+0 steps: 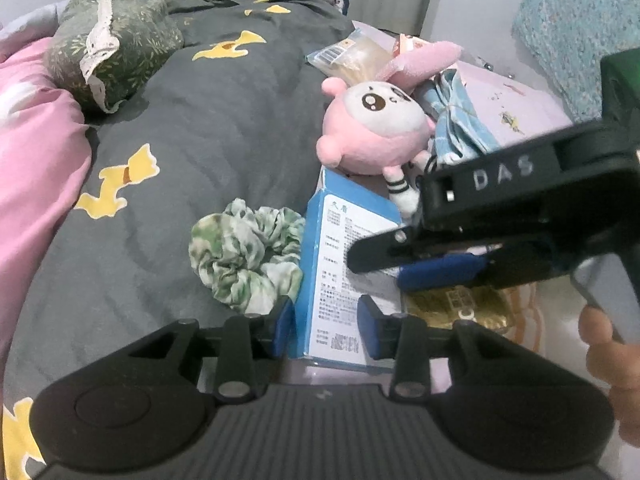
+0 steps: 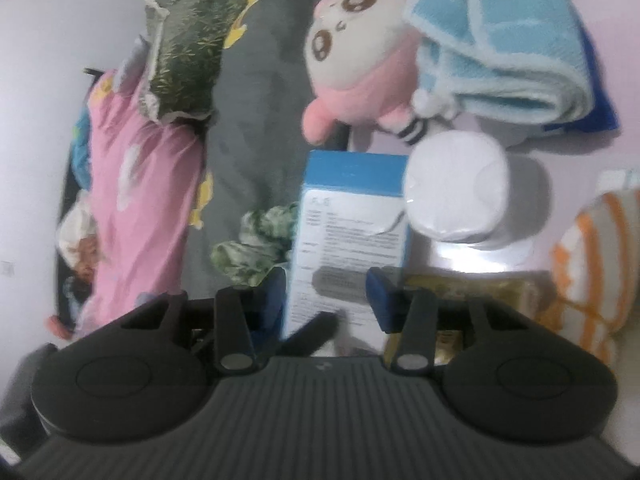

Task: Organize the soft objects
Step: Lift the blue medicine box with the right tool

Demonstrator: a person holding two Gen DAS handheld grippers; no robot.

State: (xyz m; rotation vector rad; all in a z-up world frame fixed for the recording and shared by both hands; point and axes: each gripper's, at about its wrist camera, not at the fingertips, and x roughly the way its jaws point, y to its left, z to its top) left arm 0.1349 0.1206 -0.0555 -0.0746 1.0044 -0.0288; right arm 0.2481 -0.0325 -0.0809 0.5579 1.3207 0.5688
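Note:
A green-and-white scrunchie lies on the dark grey blanket, just left of a blue-and-white box. My left gripper hovers open over the box's near end, its left pad beside the scrunchie. My right gripper reaches in from the right over the same box, jaws narrowly apart with nothing pinched. Beyond the box lie a pink plush toy and a folded light-blue towel.
A green leafy pillow and pink quilt lie at the left. A white wrapped roll, gold packet and orange-striped cloth sit to the right. A snack packet lies behind the plush. A hand holds the right gripper.

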